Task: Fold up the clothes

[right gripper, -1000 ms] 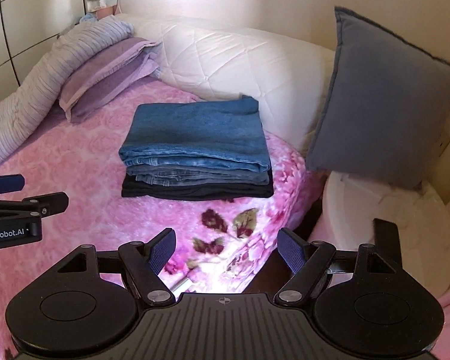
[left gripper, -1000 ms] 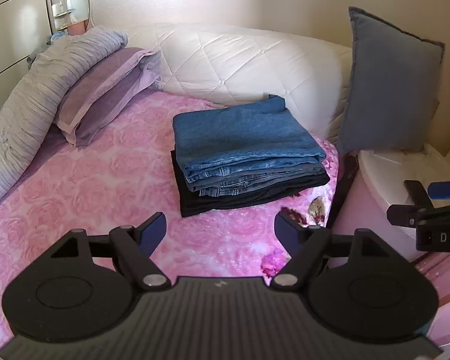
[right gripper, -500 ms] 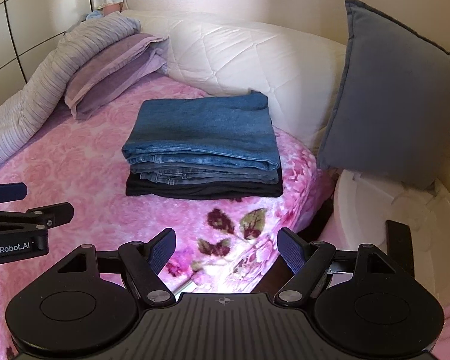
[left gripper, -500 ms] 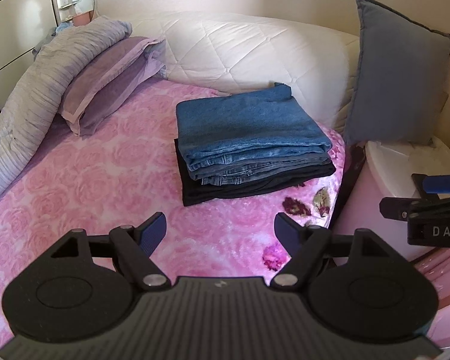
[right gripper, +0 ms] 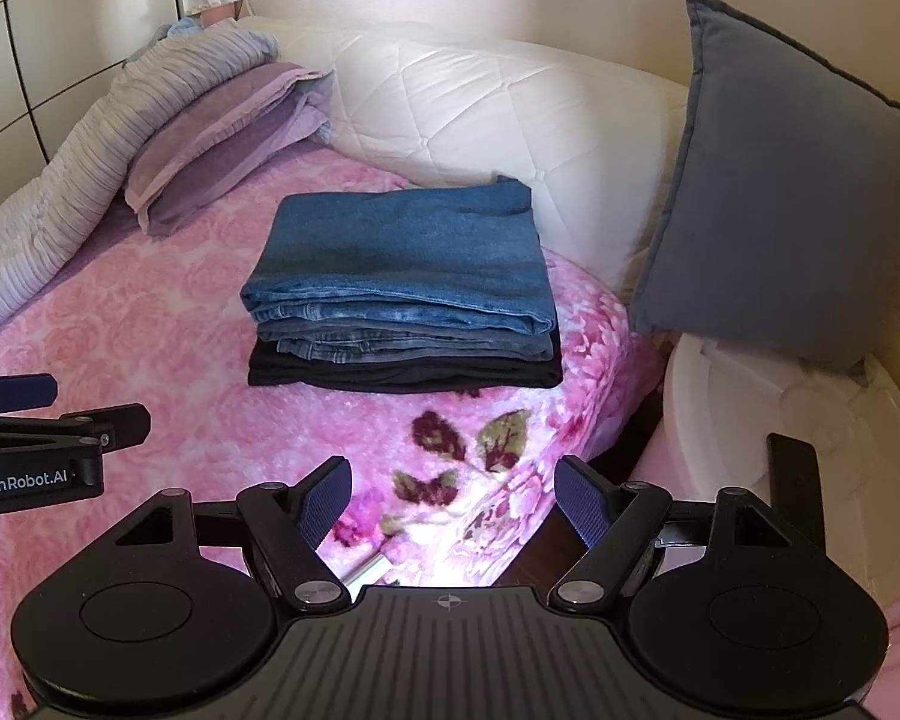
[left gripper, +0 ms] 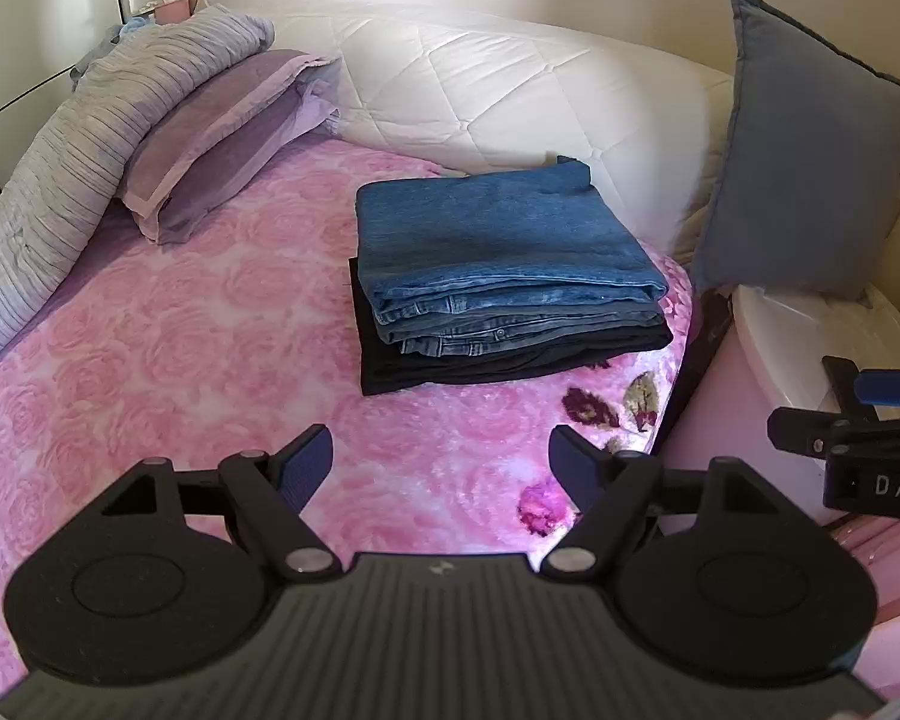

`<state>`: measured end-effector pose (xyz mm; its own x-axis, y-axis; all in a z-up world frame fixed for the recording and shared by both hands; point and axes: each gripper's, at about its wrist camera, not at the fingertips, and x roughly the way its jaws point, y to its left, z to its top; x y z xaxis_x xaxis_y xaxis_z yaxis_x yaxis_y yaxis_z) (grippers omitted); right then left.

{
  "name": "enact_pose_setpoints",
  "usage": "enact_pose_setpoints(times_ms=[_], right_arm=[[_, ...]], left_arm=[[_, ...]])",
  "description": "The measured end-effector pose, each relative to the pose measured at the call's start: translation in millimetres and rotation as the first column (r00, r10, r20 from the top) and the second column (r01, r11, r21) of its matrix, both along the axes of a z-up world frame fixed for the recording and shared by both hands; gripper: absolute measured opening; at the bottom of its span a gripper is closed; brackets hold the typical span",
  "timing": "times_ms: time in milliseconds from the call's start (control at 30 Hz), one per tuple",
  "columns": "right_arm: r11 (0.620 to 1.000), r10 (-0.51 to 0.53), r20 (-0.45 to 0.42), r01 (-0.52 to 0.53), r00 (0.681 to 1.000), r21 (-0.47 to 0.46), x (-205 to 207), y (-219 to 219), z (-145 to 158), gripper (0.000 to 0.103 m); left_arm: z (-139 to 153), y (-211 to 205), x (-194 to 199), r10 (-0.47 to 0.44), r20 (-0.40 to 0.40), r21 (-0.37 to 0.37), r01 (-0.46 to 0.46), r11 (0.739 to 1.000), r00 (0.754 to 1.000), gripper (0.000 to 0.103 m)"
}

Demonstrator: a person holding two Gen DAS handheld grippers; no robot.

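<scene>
Folded clothes form 1 stack on the pink bed, and that stack is the landmark for every position below.

1. Nearest the cameras: the left tool and the right tool hover above the blanket, short of the stack's front edge. Both are released, jaws spread wide, nothing between the pads.
2. The stack lies ahead of both tools and slightly above their line of sight. Its long axis runs left to right across both views. Blue jeans sit on top, a black garment at the bottom.
3. Judged by framing, neither tool is clearly nearer.
4. Behind the stack: the white quilted headboard. Right of the stack: a blue-grey cushion.

No unfolded garment is visible.
</scene>
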<state>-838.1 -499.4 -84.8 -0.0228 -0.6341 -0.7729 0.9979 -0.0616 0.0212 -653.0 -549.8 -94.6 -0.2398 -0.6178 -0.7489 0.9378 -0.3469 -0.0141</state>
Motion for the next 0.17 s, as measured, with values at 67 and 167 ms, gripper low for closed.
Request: enact_pose_setpoints(times_ms=[67, 167], right_arm=[[1.0, 0.0, -0.002, 0.0, 1.0, 0.004, 0.1, -0.5, -0.8, 0.078], [1.0, 0.005, -0.01, -0.005, 1.0, 0.009, -0.3, -2.2, -1.6, 0.078]], left_arm=[[-0.1, -0.5, -1.2, -0.002, -0.004, -0.005, 0.002, 1.0, 1.0, 0.077], [0.9, -1.0, -2.4, 0.001, -0.022, -0.023, -0.001, 1.0, 1.0, 0.077]])
